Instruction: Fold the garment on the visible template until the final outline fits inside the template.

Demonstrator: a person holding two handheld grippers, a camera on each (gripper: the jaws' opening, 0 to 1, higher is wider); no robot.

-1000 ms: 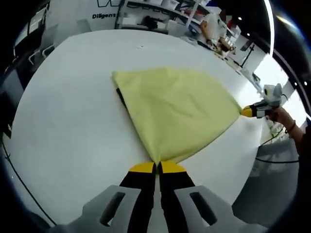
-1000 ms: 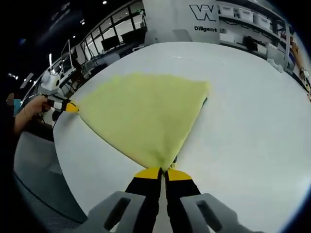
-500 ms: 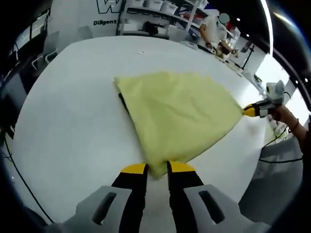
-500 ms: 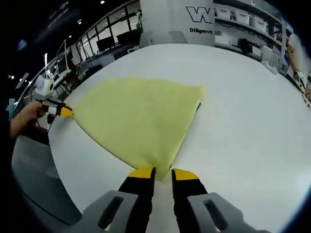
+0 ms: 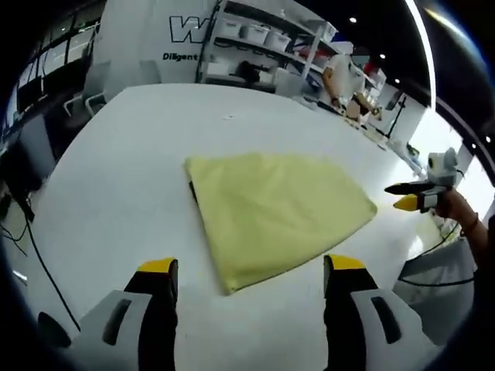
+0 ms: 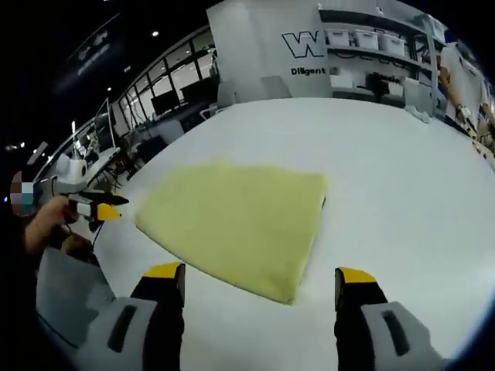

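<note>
Folded yellow garment at frame centre on the white table.
Left gripper and right gripper: fingers spread, holding nothing.

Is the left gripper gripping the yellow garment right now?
No: the left gripper is open wide, and the garment lies flat on the table beyond its tips.

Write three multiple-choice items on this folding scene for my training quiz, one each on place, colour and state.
1. Where does the folded yellow cloth garment lie?
A. on the white round table
B. on a shelf
C. in a bin

2. What colour are the left tool's tips?
A. red
B. yellow
C. green

3. How do the right tool's jaws stand?
A. shut on the garment
B. shut empty
C. wide open

Key: A, the garment lies flat on the tabletop; B, yellow caps top black jaws; C, the jaws stand apart, clear of the garment.
</note>
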